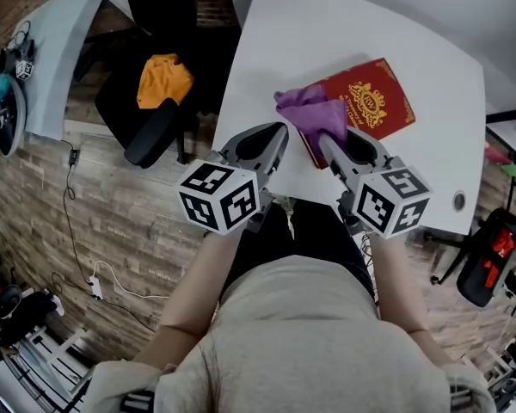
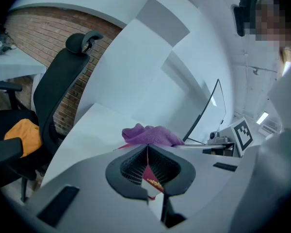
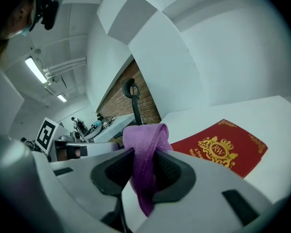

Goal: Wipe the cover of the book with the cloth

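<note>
Head view, red book (image 1: 374,101) on white table (image 1: 284,41), brickwork (image 1: 129,231)

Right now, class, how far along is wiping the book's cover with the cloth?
Done: the right tool is shut on the soft purple cloth, and the left tool seems clamped on the edge of the red, gold-crested hardcover book on the white table. In hand: the cloth hangs over the book's near corner; contact is unclear. Left: wiping the cover, which lies mostly uncovered.
</note>
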